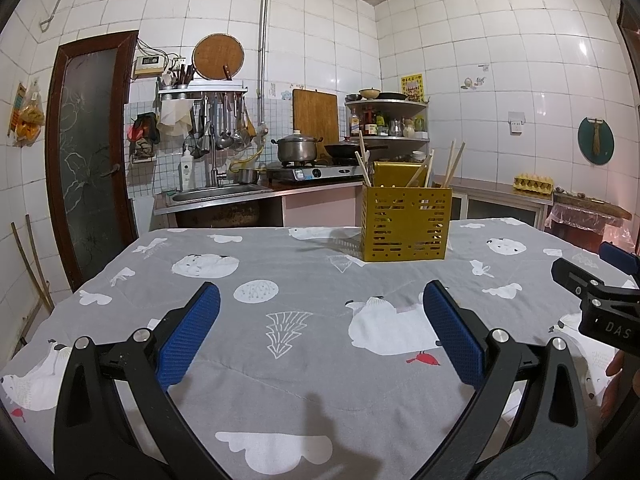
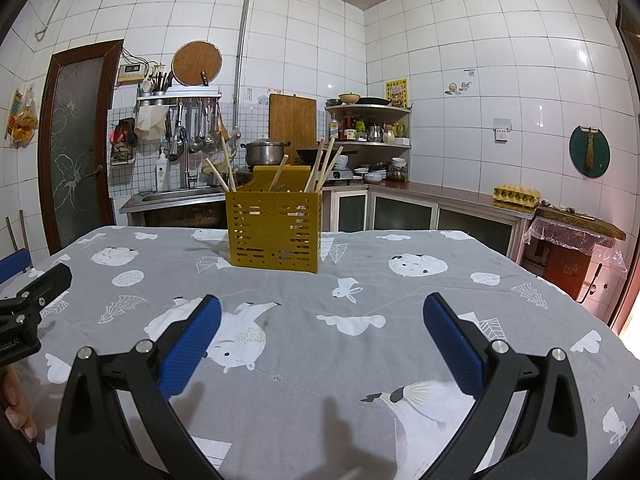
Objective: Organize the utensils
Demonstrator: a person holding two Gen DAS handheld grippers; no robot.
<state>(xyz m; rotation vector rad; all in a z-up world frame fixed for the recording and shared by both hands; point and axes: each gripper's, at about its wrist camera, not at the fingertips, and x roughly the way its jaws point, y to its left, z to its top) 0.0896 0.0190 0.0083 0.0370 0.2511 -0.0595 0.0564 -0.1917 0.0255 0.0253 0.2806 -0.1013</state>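
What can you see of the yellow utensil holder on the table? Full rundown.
The yellow utensil holder is a box-shaped caddy, plastic by the look of it, its walls pierced with rows of short slots. It stands upright on the grey printed tablecloth, towards the far side, well ahead of both open grippers and touched by neither. A taller back panel rises behind. Several pale wooden chopsticks lean out of its open top at different angles.

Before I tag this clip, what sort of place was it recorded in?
A home kitchen, most likely. Behind the cloth-covered table with the yellow chopstick holder there is a steel sink, a lidded pot on a countertop stove, ladles hanging from a wall rack, and white tiled walls.
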